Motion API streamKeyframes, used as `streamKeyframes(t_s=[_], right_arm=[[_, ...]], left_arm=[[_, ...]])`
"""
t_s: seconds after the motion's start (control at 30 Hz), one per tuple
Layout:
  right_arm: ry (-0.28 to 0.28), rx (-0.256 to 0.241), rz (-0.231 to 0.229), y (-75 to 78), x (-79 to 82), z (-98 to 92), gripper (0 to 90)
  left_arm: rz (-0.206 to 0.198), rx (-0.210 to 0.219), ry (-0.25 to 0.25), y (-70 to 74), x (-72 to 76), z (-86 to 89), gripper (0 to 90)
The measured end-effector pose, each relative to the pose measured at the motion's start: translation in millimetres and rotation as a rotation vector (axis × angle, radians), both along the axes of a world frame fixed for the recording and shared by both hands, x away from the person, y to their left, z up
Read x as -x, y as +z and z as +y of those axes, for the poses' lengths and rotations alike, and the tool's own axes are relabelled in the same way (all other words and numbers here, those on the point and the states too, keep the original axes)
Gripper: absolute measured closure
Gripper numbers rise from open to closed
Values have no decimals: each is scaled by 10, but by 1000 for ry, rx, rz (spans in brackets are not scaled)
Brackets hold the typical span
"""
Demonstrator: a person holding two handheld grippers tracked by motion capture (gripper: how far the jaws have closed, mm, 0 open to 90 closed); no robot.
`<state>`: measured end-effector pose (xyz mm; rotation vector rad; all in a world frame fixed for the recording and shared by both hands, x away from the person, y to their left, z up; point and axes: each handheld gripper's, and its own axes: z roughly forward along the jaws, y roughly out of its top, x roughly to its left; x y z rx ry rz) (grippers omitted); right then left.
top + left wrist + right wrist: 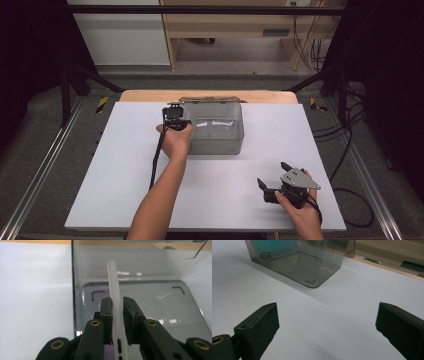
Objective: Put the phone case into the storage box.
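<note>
The left gripper [117, 303] pinches a thin white phone-like slab [115, 300] edge-on between its 2 jaws, held over the left end of the clear plastic bin [220, 145] on the white table [125, 165]. The slab looks stiff, light and smooth, with small slots along its edge, so it may slip; gripping across its flat faces near the middle seems safest. The right gripper [272, 182] rests near the table's front right, jaws spread and holding nothing.
</note>
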<state>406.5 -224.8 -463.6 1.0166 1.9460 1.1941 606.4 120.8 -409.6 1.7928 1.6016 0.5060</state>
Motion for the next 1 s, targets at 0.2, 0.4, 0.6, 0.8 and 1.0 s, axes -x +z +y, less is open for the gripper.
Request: streamKeyframes(t_s=[0.2,0.4,0.6,0.8,1.0], right_arm=[[5,2,6,-6,-2,10,51],[7,2,6,-5,1,9,51],[13,5,7,-6,2,20,51],[12,3,4,-5,1,15,51],[14,-3,6,-4,2,24,50]], left_arm=[[15,-4,-24,-25,-8,-21,758],[-5,-26,-29,-22,-3,-35,727],[-42,-32,-32,11,5,-17,718],[-138,-13,-49,117,45,10,689],[-219,-20,-60,239,96,69,637]])
